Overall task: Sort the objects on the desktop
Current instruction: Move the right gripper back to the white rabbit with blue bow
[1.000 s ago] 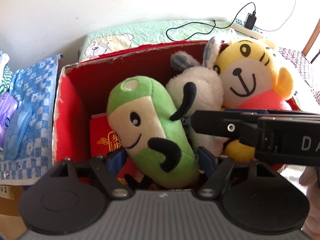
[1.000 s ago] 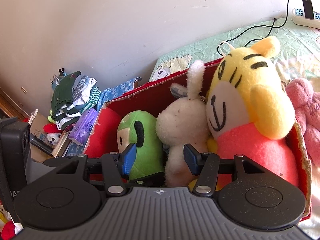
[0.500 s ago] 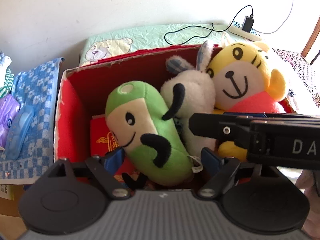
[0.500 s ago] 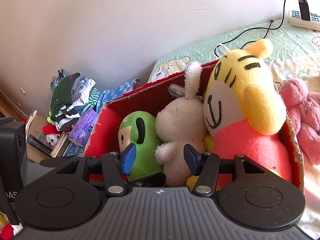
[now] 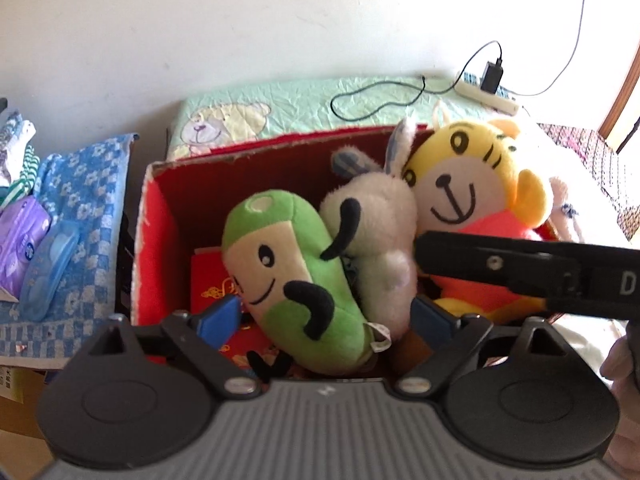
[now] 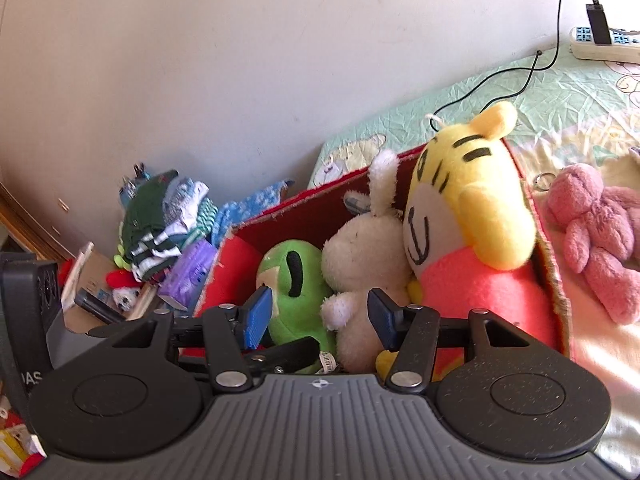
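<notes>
Left wrist view: I see my left tongs just opened wide around the green toy, not squeezing.
Right tongs: apart, holding nothing.
Red box: three toys inside.

The green bean-shaped plush toy has its bottom end tucked behind the grey gripper body, so you can't see what it sits on. The white fluffy rabbit plush is mostly covered by it, face not visible. The black bar of the other gripper cuts across the yellow tiger plush in a pink shirt. The pink fuzzy plush runs off the right edge. The print on the red packet is too small to read.
</notes>
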Tool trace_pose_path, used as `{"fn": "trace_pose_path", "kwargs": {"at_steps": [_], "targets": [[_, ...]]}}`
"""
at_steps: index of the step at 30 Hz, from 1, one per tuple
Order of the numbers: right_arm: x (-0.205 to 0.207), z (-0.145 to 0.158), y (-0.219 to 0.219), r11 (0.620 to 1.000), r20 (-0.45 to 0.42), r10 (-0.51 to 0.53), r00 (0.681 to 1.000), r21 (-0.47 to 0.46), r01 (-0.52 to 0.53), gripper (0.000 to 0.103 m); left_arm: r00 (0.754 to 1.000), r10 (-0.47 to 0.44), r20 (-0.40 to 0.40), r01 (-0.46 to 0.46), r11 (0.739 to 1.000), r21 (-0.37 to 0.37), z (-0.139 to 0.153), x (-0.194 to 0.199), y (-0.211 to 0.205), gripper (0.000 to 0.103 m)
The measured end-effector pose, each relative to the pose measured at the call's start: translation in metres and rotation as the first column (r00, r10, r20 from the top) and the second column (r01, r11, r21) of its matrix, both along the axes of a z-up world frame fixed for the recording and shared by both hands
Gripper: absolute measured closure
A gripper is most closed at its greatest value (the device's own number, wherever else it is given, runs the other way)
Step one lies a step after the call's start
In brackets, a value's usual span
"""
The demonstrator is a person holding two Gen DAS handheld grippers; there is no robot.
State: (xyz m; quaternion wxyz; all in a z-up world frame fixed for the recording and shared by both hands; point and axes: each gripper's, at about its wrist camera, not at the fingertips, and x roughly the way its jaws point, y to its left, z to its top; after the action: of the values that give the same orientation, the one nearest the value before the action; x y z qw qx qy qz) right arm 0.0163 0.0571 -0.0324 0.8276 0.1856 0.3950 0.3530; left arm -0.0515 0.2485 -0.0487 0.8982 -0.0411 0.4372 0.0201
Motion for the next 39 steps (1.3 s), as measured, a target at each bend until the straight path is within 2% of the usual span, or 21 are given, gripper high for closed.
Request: {"fn": "trace_pose_path", "kwargs": {"at_steps": [4, 7, 9, 14, 19, 25, 31, 39], "targets": [[-0.005, 0.001, -0.014, 0.999, 0.008, -0.019, 1.0, 0.03, 0.019, 0.045, 1.0, -0.009, 0.026, 0.009, 1.0, -0.015, 0.007, -0.005, -0.005, 0.011], [-0.004, 0.0, -0.03, 0.996, -0.022, -0.01, 1.0, 0.09, 0.012, 0.042, 0.999, -0.019, 0.044, 0.02, 0.999, -0.036, 0.013, -0.009, -0.011, 0.011], [-0.003, 0.001, -0.042, 0.995, -0.023, -0.01, 1.0, 0.097, 0.012, 0.042, 0.998, -0.024, 0.063, 0.026, 0.999, -0.035, 0.017, -0.012, -0.019, 0.011], [0.003, 0.004, -0.081, 0.987, -0.038, 0.005, 0.999, 0.158, 0.002, 0.041, 0.994, -0.039, 0.098, 0.046, 0.996, -0.077, 0.03, -0.015, -0.045, 0.011], [0.018, 0.007, -0.127, 0.98, -0.045, -0.032, 0.998, 0.196, 0.04, 0.041, 0.988, -0.073, 0.136, 0.09, 0.989, -0.12, 0.044, -0.009, -0.087, 0.011], [0.035, -0.005, -0.186, 0.98, -0.087, -0.088, 0.992, 0.17, 0.102, 0.042, 0.982, -0.134, 0.131, 0.156, 0.973, -0.172, 0.044, 0.01, -0.152, 0.011], [0.048, -0.021, -0.237, 0.984, -0.109, -0.133, 0.985, 0.105, 0.144, 0.042, 0.98, -0.171, 0.103, 0.19, 0.957, -0.219, 0.028, 0.028, -0.216, 0.01], [0.064, -0.044, -0.289, 0.977, -0.17, -0.2, 0.965, 0.033, 0.208, 0.042, 0.992, -0.125, 0.031, 0.128, 0.953, -0.274, -0.008, 0.062, -0.257, 0.01]]}}
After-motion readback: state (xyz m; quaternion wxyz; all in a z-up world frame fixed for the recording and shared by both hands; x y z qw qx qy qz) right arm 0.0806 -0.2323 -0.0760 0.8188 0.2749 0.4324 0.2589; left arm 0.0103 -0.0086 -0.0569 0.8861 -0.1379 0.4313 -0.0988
